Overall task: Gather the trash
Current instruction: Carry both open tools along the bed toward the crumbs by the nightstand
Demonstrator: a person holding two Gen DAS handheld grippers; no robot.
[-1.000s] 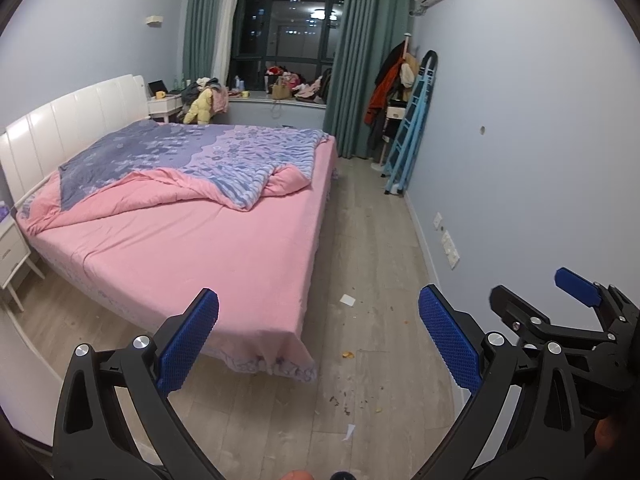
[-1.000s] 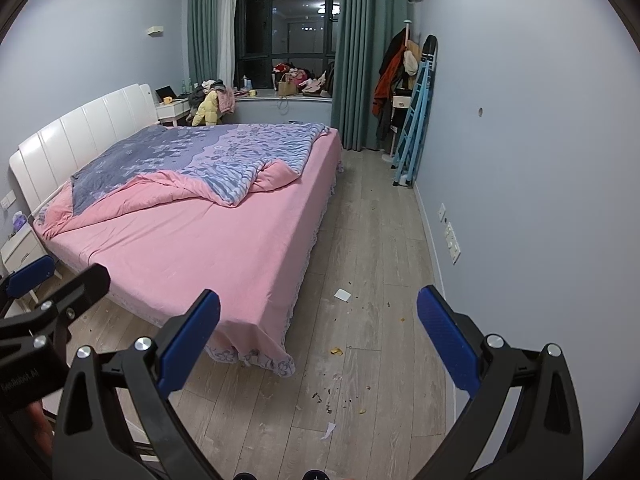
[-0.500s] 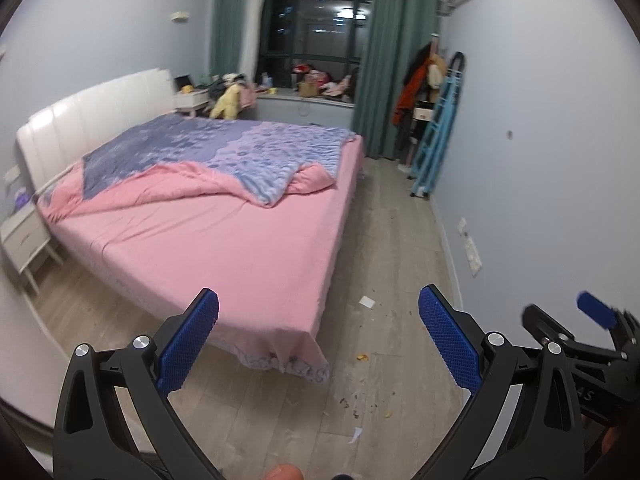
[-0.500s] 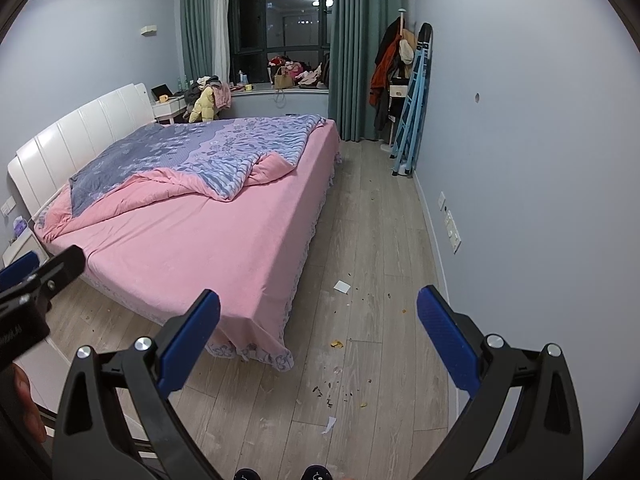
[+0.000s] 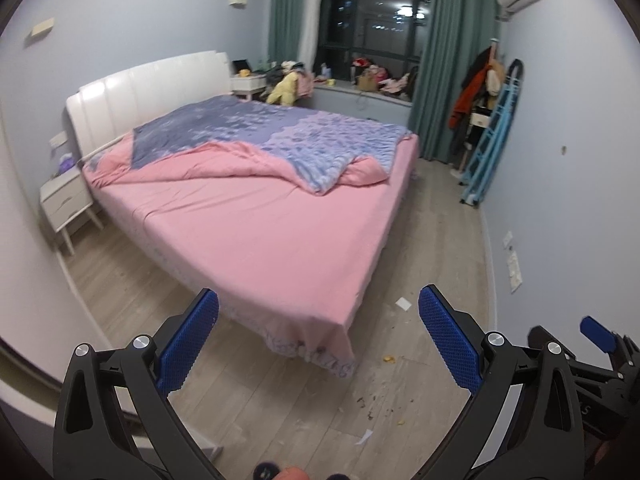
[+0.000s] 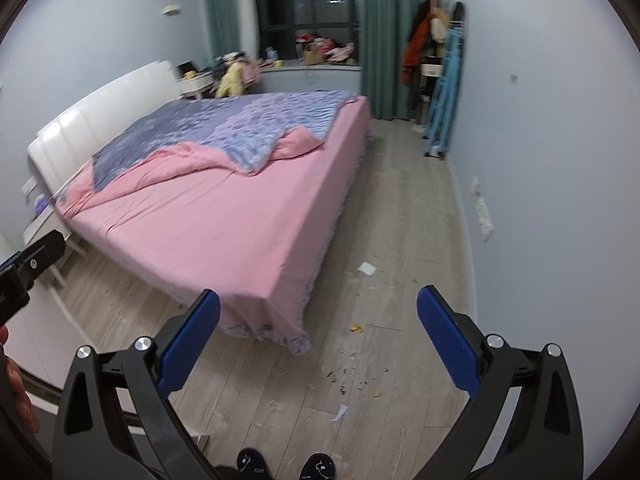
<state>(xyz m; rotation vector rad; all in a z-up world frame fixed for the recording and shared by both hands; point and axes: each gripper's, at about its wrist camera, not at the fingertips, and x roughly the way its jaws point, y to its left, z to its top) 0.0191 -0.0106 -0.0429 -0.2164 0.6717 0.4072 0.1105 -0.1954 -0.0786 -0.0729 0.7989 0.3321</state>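
Observation:
Trash lies scattered on the wood floor between the bed and the right wall. A white paper square (image 5: 403,303) (image 6: 367,269) lies farthest away. Nearer are a yellow scrap (image 5: 387,358) (image 6: 355,327), dark crumbs (image 5: 370,404) (image 6: 340,384) and a small white paper strip (image 5: 365,437) (image 6: 340,412). My left gripper (image 5: 318,340) is open and empty, held high above the floor. My right gripper (image 6: 318,338) is also open and empty, and its blue-tipped finger (image 5: 598,334) shows at the right edge of the left wrist view.
A large bed (image 5: 260,216) (image 6: 224,208) with pink sheet and purple quilt fills the left and middle. A white nightstand (image 5: 66,200) stands by the headboard. A blue folded rack (image 5: 490,148) (image 6: 446,92) and hanging coats (image 6: 416,46) stand along the right wall. Slippered feet (image 6: 284,464) show at the bottom.
Both views have swung and tilted; the bed and floor trash have shifted in frame, and the feet now show in the right wrist view. Both grippers stay open.

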